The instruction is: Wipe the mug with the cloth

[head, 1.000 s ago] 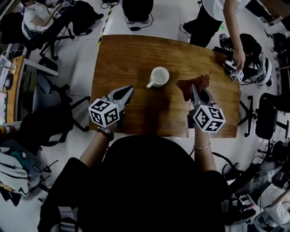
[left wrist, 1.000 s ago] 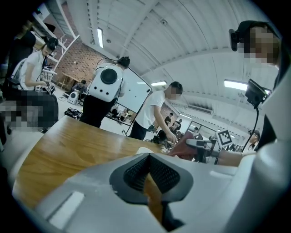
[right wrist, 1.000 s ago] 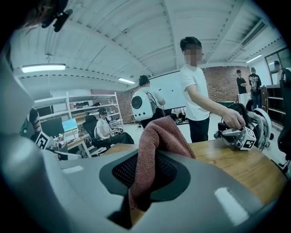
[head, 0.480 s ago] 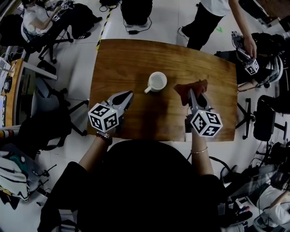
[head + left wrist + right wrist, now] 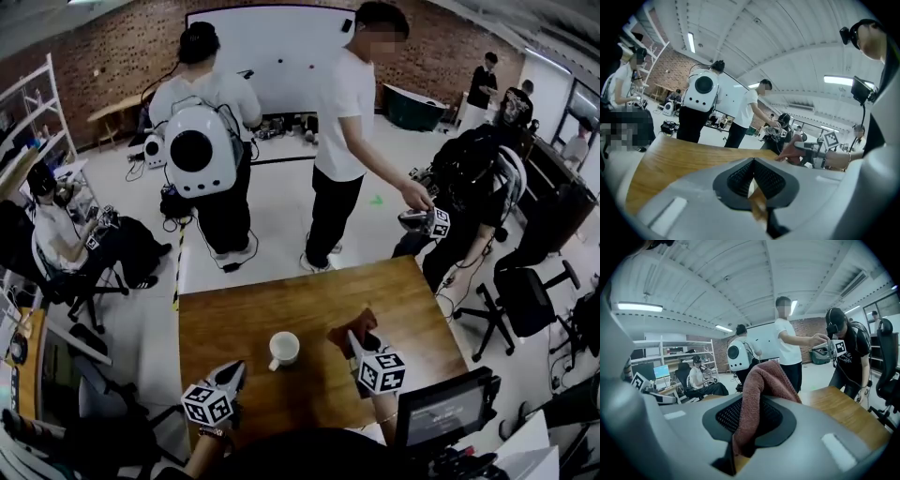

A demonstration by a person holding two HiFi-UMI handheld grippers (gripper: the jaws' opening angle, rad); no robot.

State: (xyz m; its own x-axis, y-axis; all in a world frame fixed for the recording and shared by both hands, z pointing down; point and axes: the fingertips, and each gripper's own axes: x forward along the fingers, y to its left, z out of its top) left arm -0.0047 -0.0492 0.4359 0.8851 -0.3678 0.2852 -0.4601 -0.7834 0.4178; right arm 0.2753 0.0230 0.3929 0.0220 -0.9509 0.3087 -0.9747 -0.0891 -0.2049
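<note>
Head view has the white mug (image 5: 283, 349) standing mid-table (image 5: 234, 323), bare wood all round it and well in from every edge. Right gripper (image 5: 355, 341) is just right of it, clamped on the reddish cloth (image 5: 339, 334). Left gripper (image 5: 233, 374) is near the front edge, jaws together, nothing in them.

A brick wall (image 5: 112, 56) is seen at the far end of the room, with a whiteboard (image 5: 281, 56) set against it. The floor (image 5: 281, 234) is pale and glossy, and a striped tape line (image 5: 178, 267) is laid across it. A wooden table (image 5: 234, 319) is placed in the foreground, with black office chairs (image 5: 525, 300) to its right and white shelving (image 5: 28, 112) along the left wall. The white ribbed ceiling (image 5: 740, 277) is lit by long strip lights (image 5: 640, 307).
</note>
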